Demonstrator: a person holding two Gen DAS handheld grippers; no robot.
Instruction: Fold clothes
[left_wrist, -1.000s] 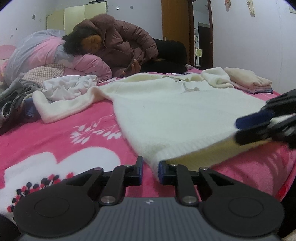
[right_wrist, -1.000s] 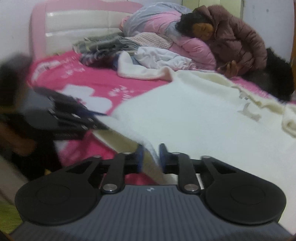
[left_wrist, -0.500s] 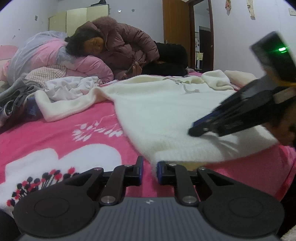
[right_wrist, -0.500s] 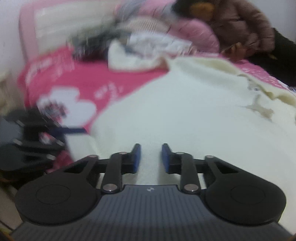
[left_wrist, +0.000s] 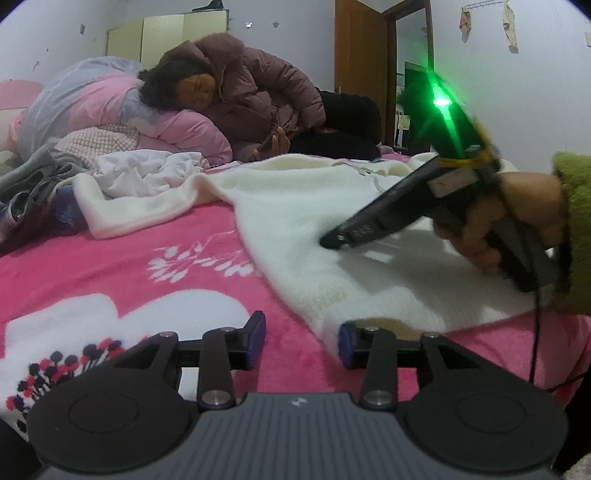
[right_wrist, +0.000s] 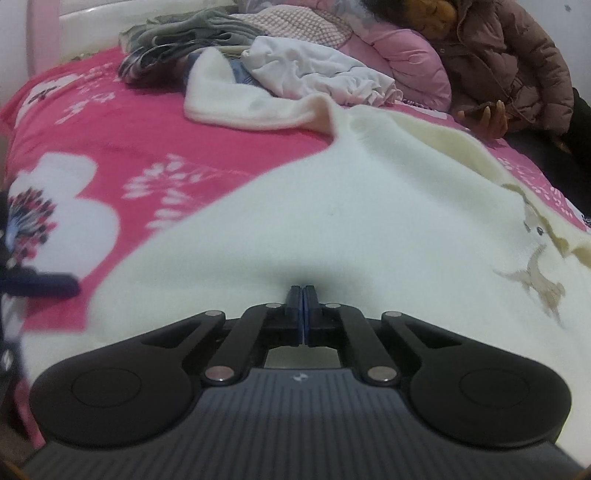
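A cream sweater (left_wrist: 325, 229) lies spread flat across a pink bed blanket (left_wrist: 122, 266) printed with white flowers and leaf sprigs; its near hem corner sits at the bed's front edge, and one sleeve (right_wrist: 255, 107) stretches away toward a heap of unfolded clothes (right_wrist: 306, 70) by the headboard. The left tongs (left_wrist: 301, 341) stand wide apart, holding nothing, with the right-hand finger touching the sweater's hem corner and the other over bare blanket. The right tongs (right_wrist: 303, 317) are pressed fully together, tips down on the sweater's middle; whether any cloth is pinched between them cannot be told. In the left wrist view a hand (left_wrist: 517, 214) in a green sleeve grips the right tool, which shows a green light. A pale embroidered motif (right_wrist: 535, 277) marks the sweater; no readable writing or brand shows anywhere. A person in a brown padded jacket (left_wrist: 258, 99) lies at the far side, head on pink bedding (left_wrist: 110, 107)
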